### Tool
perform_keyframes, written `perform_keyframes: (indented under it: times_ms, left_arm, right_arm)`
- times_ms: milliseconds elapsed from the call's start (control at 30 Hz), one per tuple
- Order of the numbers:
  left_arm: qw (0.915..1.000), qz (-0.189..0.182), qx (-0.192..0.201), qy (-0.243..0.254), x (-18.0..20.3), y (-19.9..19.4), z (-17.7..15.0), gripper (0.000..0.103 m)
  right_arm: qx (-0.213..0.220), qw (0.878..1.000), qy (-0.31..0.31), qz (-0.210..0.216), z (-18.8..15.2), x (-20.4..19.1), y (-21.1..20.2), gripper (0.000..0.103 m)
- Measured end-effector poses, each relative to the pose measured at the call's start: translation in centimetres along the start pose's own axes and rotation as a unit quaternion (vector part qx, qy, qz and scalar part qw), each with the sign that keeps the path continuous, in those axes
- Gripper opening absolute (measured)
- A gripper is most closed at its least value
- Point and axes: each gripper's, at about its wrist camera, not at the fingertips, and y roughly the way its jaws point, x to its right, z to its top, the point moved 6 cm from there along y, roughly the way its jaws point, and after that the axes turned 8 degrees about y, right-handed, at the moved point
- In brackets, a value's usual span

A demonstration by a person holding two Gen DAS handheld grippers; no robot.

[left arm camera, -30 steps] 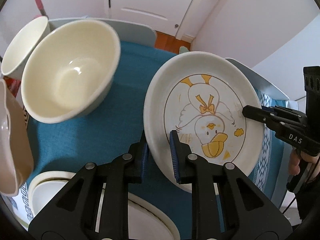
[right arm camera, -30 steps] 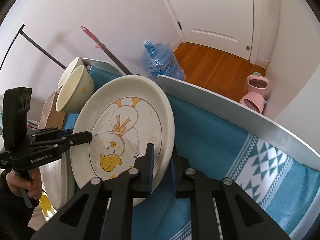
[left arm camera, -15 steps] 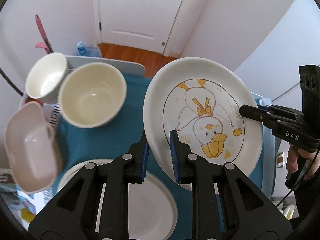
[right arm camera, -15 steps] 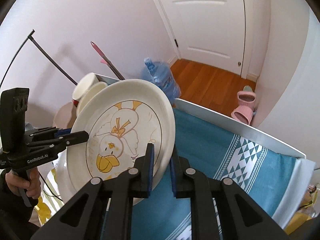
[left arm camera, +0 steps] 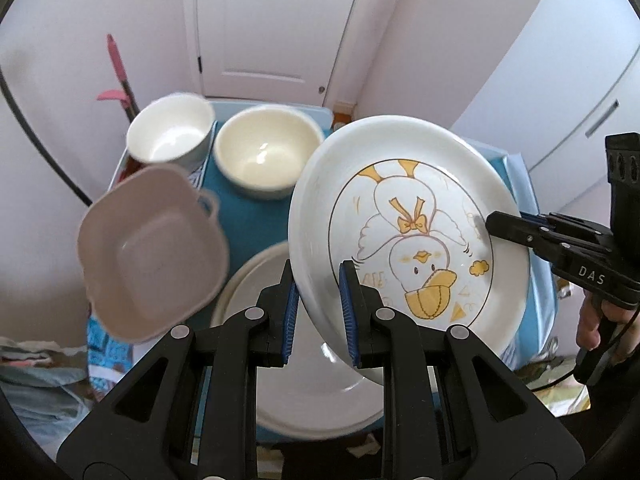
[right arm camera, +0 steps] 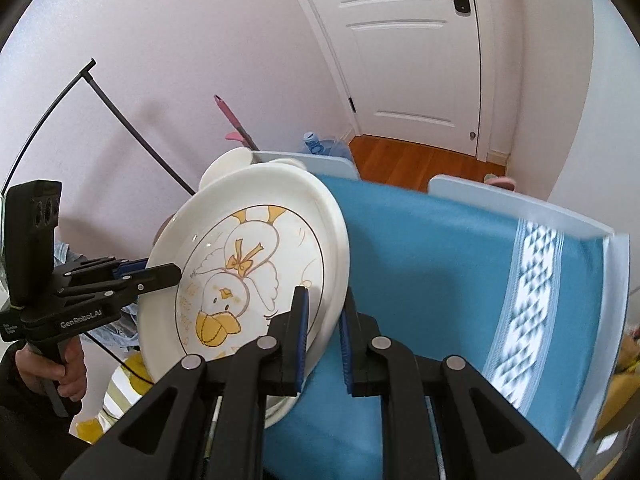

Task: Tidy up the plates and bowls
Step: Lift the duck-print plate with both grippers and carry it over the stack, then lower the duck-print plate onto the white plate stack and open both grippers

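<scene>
Two grippers, left gripper and right gripper, pinch the tilted plate by opposite rims; uneven lifting could let it slip onto the bowls

- We see our left claw as matte black plastic: two angular arms, a silver screw head at each pivot, ribbed blue pads inside the tips.
- Our right claw is built the same.
- White lettering reads "DAS" on one side, "GenRobot.AI" on the other.
- A black box with round holes tops each body.
- Dark sleeves; a thin black cable.
</scene>
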Motion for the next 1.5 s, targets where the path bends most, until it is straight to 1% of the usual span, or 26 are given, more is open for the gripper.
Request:
perform_keyframes:
  times_ms: [67, 133, 233, 333, 500, 667, 733, 1000, 1067, 1167, 1267, 1400, 1500]
  left_arm:
    - [1.0, -0.008, -0.005, 0.002, -0.8, 0.1, -1.2, 0.018]
    - [0.9998, -0.019, -0.008, 0.004, -1.9, 0.0, -2.8, 0.018]
    - [0.9991, -0.032, -0.027, 0.007, -3.1, 1.1, -4.7, 0.018]
    - [0.9983, -0.035, -0.042, 0.021, -3.5, 2.1, -6.3, 0.018]
    - [0.9973, -0.041, -0.054, 0.029, -3.2, 3.3, -7.4, 0.018]
    - [0.9967, -0.029, -0.065, 0.038, -2.9, 4.6, -8.0, 0.018]
    - [0.9963, -0.018, -0.073, 0.042, -3.1, 5.3, -8.4, 0.018]
    - [0.9942, 0.024, -0.075, 0.073, -2.2, 6.0, -8.4, 0.018]
    - [0.9923, 0.042, -0.077, 0.087, -1.8, 6.1, -8.3, 0.018]
    - [0.9865, 0.079, -0.076, 0.121, -1.0, 6.2, -8.4, 0.018]
    - [0.9836, 0.098, -0.075, 0.132, -0.6, 6.2, -8.4, 0.019]
    - [0.9785, 0.123, -0.075, 0.147, -0.3, 6.0, -8.3, 0.019]
    - [0.9705, 0.154, -0.073, 0.171, 0.2, 5.9, -8.1, 0.019]
  right_arm:
    - [0.001, 1.0, 0.003, -0.009, -1.3, -1.0, 0.4, 0.013]
    - [0.001, 1.0, 0.001, -0.028, -3.1, -2.1, 1.1, 0.013]
    - [-0.003, 0.999, 0.013, -0.042, -4.8, -2.9, 2.0, 0.013]
    - [-0.005, 0.998, 0.028, -0.055, -6.5, -3.2, 2.9, 0.013]
    - [-0.01, 0.997, 0.033, -0.074, -7.7, -3.0, 3.6, 0.013]
    - [-0.019, 0.995, 0.018, -0.094, -8.0, -2.5, 4.5, 0.013]
    - [-0.024, 0.994, 0.007, -0.11, -8.3, -2.5, 4.9, 0.013]
    - [-0.033, 0.991, -0.023, -0.125, -8.3, -2.4, 5.3, 0.013]
    - [-0.034, 0.991, -0.031, -0.128, -8.3, -2.6, 5.4, 0.013]
    - [-0.035, 0.989, -0.049, -0.134, -8.4, -2.9, 5.5, 0.013]
    - [-0.037, 0.987, -0.066, -0.144, -8.5, -3.0, 5.8, 0.014]
    - [-0.039, 0.987, -0.072, -0.142, -8.6, -3.0, 6.0, 0.014]
    - [-0.04, 0.987, -0.077, -0.138, -8.6, -3.3, 6.2, 0.014]
